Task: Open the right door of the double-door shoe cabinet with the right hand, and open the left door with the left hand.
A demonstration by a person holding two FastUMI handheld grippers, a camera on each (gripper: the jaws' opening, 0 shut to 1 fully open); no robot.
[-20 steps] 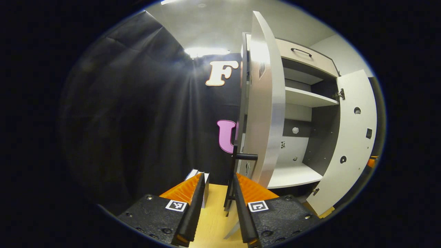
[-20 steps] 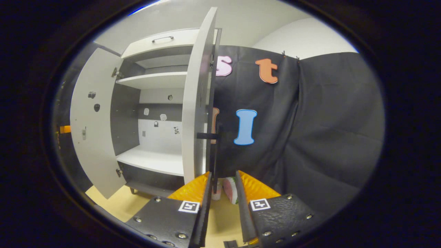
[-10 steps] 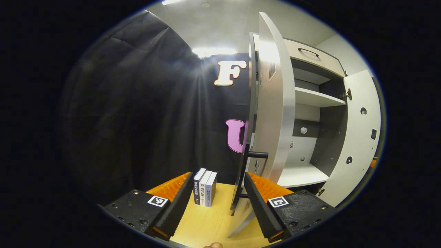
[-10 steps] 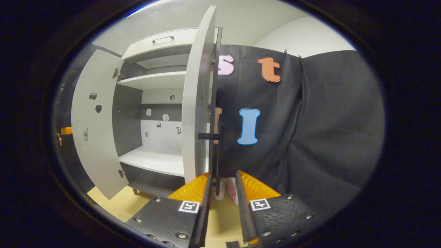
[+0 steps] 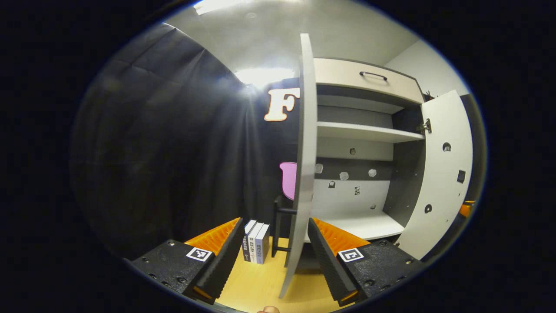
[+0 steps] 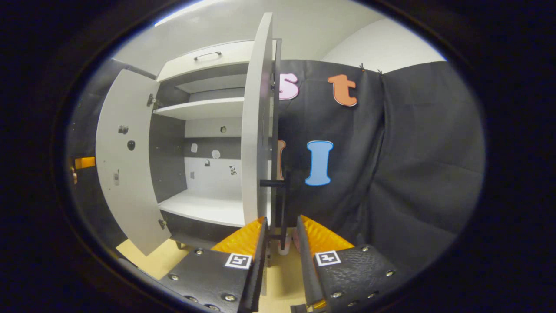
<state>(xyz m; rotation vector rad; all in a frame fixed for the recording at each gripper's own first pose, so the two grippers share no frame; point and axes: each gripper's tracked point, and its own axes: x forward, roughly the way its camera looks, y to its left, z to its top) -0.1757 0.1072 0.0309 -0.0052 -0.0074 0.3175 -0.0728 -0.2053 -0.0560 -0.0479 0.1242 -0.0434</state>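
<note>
1. left tongs (image 5: 274, 254) released, fingers spread wide; the left door (image 5: 304, 165) stands edge-on between them, its handle (image 5: 278, 226) just left of the edge, untouched.
2. right tongs (image 6: 280, 256) nearly closed around the right door handle (image 6: 282, 204); cannot tell if both fingers press it. right door (image 6: 256, 130) edge-on, swung out.
3. risk: left tongs could bump the door edge and swing it back toward the cabinet (image 5: 365, 82); right tongs pulling off-axis could slip off the thin bar.
4. books (image 5: 256, 241) stand on the floor near the left door; a wider swing may topple them.
5. left gripper view shows the books and the right door's inner face; right gripper view shows the left door's inner face (image 6: 126, 161).
</note>
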